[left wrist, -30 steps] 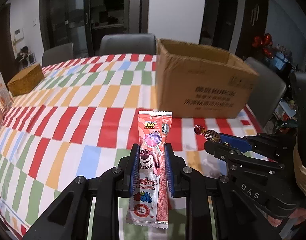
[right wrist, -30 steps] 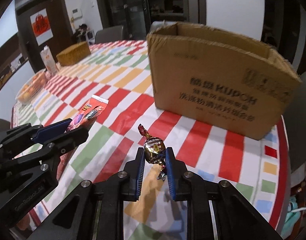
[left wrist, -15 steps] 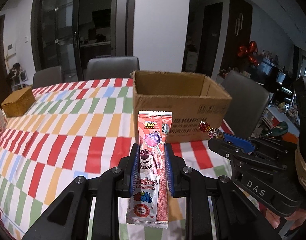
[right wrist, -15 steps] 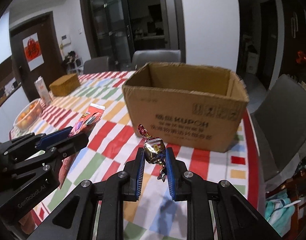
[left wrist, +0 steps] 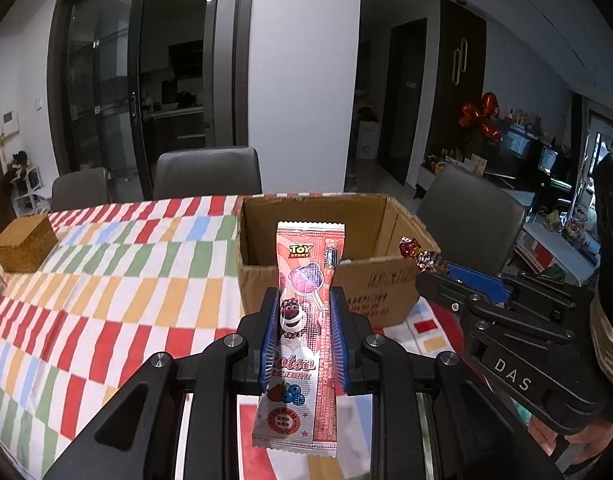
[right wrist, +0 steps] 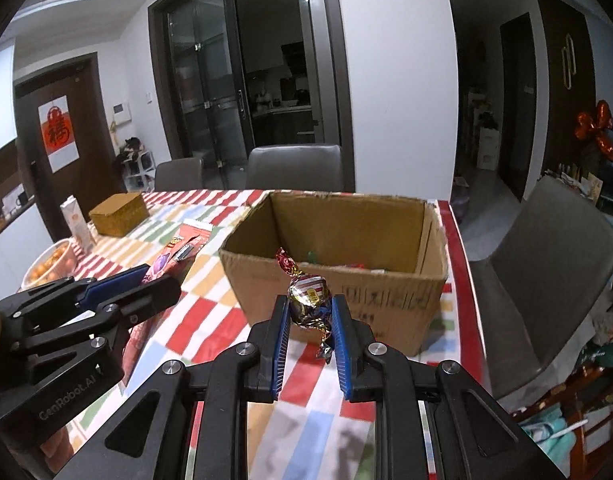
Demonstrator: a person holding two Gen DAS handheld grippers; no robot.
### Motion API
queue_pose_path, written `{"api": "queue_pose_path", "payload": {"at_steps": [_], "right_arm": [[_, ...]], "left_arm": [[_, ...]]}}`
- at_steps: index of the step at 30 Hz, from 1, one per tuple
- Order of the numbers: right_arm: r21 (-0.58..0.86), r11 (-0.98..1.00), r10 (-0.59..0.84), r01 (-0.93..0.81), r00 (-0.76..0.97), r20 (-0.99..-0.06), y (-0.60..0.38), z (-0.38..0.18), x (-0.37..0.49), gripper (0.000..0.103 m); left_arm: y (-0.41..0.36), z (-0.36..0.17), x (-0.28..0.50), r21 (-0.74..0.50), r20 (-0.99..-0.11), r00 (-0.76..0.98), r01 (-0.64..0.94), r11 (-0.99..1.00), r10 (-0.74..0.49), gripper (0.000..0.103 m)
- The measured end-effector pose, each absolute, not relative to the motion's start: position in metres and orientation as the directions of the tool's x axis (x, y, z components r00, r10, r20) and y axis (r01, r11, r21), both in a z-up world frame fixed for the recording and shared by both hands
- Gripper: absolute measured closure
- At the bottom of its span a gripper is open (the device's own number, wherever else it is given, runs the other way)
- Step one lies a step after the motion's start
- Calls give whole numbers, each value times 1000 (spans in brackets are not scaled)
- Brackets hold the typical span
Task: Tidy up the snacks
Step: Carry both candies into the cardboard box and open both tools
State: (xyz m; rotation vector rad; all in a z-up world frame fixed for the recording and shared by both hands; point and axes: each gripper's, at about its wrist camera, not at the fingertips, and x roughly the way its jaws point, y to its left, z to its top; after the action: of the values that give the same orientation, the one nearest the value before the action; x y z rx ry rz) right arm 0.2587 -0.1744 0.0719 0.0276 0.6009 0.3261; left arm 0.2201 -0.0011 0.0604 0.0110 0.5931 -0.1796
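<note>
We cannot see much inside the cardboard box (right wrist: 338, 280); its front wall hides all but a few small bits of colour. The bottom of the lollipop packet (left wrist: 302, 320) sticks out below the blue pads, and our hand (left wrist: 562, 440) is cut off at the picture's edge.

A second ago both tools were lower and we only saw the box's outside. Now they have come up and we look over its rim.

Our left tool (left wrist: 302, 344) is squeezed shut on the lollipop packet, holding it upright in the air before the box. Our right tool (right wrist: 310, 332) is squeezed shut on the foil candy (right wrist: 308, 300), also in the air before the box. The box sits by the right edge of the table (right wrist: 210, 308).

The packet says "TOY STORY" and "Lotso". The box print reads "KUPON" backwards from here; the rest is too small. One tool says "DAS", the other "GenRobot.AI". A red paper on the door (right wrist: 58, 136) has one big sign.
</note>
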Motion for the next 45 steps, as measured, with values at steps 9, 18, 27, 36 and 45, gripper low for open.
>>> {"api": "queue_pose_path", "payload": {"at_steps": [9,18,27,36,45], "right_arm": [[87,956,281,-279,795,-538,-184,88,284,81],[63,966,241,-249,796,-555,-191,103,324,81],[28,974,194,-224,770,-608,-192,106,365,81],[30,975,184,-220,729,-660,-190,92,392,81],[15,986,135,-168,738,-661,-195,91,394,64]], "left_arm": [[-8,81,252,-1,-545,823,191,982,-160,78],[-10,97,297,-8,-580,796,210,978,-175,78],[-11,88,345,-43,-655,734,199,979,-178,78],[-20,79,377,-10,-677,723,179,984,-139,76],[-10,75,371,29,-677,733,117,993,-66,62]]}}
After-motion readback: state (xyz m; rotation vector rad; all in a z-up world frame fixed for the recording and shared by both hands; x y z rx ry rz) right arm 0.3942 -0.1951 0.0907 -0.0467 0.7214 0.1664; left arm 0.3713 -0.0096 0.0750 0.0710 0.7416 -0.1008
